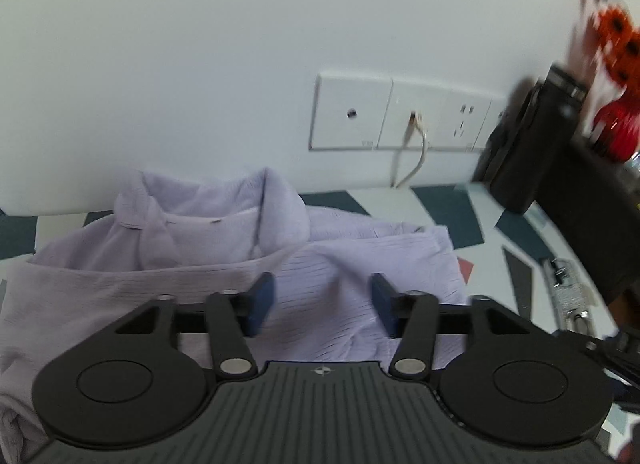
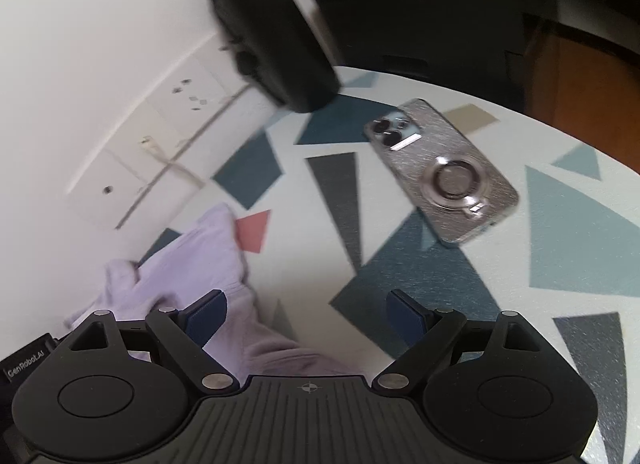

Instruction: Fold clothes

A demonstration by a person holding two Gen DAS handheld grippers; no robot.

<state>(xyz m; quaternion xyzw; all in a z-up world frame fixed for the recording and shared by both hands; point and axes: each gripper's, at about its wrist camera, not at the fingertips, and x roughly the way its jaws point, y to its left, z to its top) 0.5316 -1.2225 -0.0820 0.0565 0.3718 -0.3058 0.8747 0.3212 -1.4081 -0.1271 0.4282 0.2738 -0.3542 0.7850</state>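
Phone [image 2: 442, 173] and black bottle [image 2: 272, 30] beside lilac shirt [image 1: 160, 276] on worktop [image 2: 580, 224]; left tool [image 1: 322, 302] and right tool [image 2: 308, 316] both spread apart, empty, over shirt.

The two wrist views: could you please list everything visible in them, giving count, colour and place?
shirt: one, lilac, partly folded on the table by the wall, collar up
table: one, white with blue, grey and pink shapes
phone: one, silver case with ring holder, face down on the table
bottle: one, black, by the wall
socket panel: one, white, on the wall, white cable plugged in
red and orange object: one, blurred, behind the bottle
left tool: open, over the shirt
right tool: open, at the shirt's edge
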